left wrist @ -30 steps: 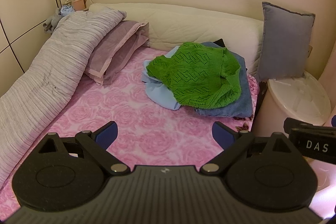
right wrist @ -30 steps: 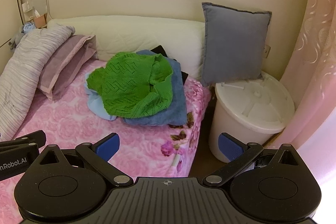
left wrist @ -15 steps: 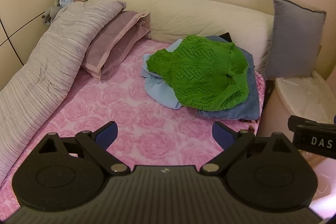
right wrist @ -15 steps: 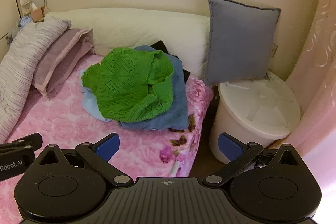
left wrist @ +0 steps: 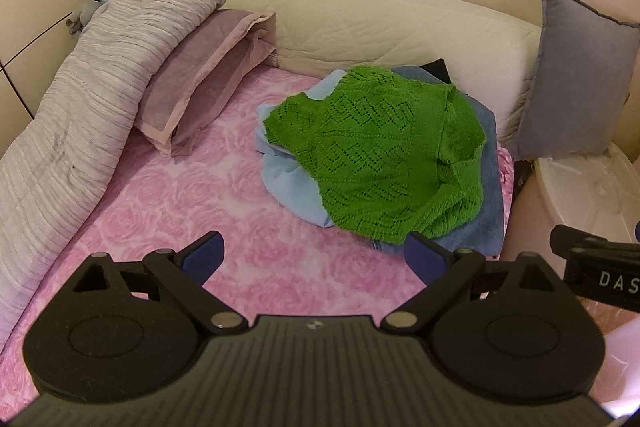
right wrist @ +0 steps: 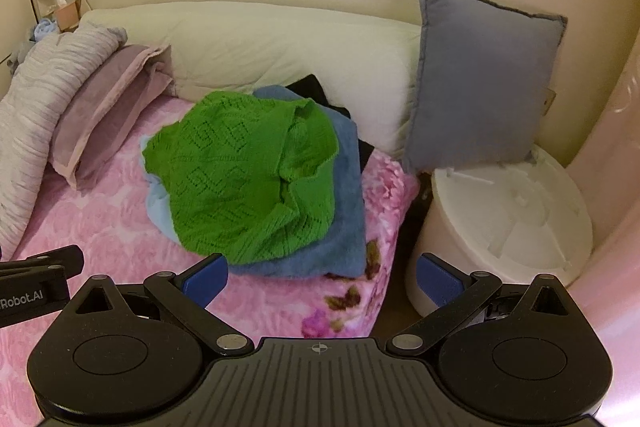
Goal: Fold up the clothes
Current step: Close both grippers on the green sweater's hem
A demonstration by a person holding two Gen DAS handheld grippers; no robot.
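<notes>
**Both grippers nearer the clothes pile, jaws wide, nothing held**

Closer than a second ago, your two grippers now face a clothes pile that fills more of each view, and the green knit sweater [left wrist: 376, 151] has slid toward the lower middle of both views. It lies crumpled on top of the heap, which sits on the pink rose-print bedsheet [left wrist: 224, 211] near the bed's right edge. Under it, a light blue garment [left wrist: 286, 179] pokes out on the left and a darker blue garment [left wrist: 486, 211] spreads out on the right; something black [right wrist: 308, 87] shows at the back, against the cream headboard cushion [left wrist: 360, 23].

Beside the bed stands a white lidded bin [right wrist: 508, 211]; its lid is on, so you cannot see inside. A grey cushion [right wrist: 480, 79] leans upright behind it.

Your left gripper [left wrist: 314, 259] hovers over the sheet with its fingers spread wide, gripping nothing and touching no cloth. Your right gripper [right wrist: 322, 277] is equally wide apart and empty; in its view the left blue pad overlaps the pile's near edge, but you cannot tell whether it touches.

Farther left lie a mauve pillow [left wrist: 208, 79] and a rolled striped grey duvet [left wrist: 80, 99]. The pile looks unchanged in shape from before.
</notes>
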